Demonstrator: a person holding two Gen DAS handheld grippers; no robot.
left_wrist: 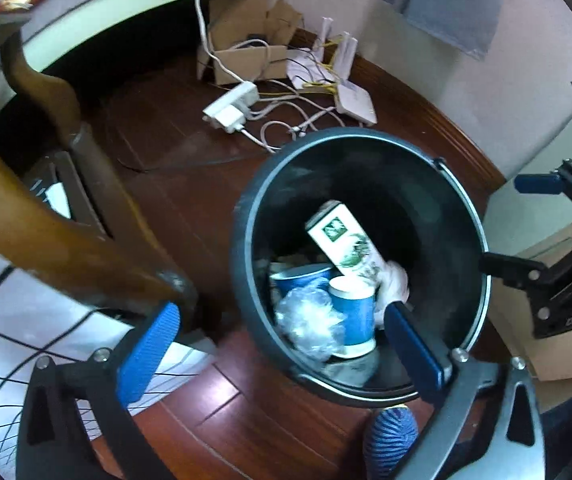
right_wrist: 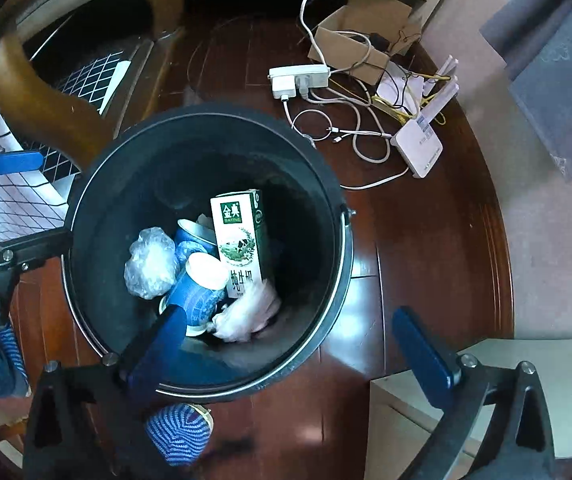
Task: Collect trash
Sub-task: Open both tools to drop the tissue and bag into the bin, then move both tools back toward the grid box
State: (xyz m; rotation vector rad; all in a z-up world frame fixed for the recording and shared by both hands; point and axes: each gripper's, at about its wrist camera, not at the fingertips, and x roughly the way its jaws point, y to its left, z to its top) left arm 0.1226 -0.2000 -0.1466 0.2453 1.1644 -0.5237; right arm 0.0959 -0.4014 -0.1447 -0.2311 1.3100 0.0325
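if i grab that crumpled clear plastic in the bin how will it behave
The crumpled clear plastic looks thin and wadded, so probably very light and floppy, squashing between pads. Its glossy film may slip. It rests loose against the blue paper cup in the black bin, so it should lift freely.

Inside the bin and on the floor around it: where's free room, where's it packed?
Free: bin far inner side, beyond the milk carton; bare floor between bin and power strip. Crowded: cups, plastic wads at bin's near side; cables by router.

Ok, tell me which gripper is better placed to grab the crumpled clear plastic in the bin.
Left, probably: the clear plastic lies between the left gripper's open fingers, but outside the right gripper's span.
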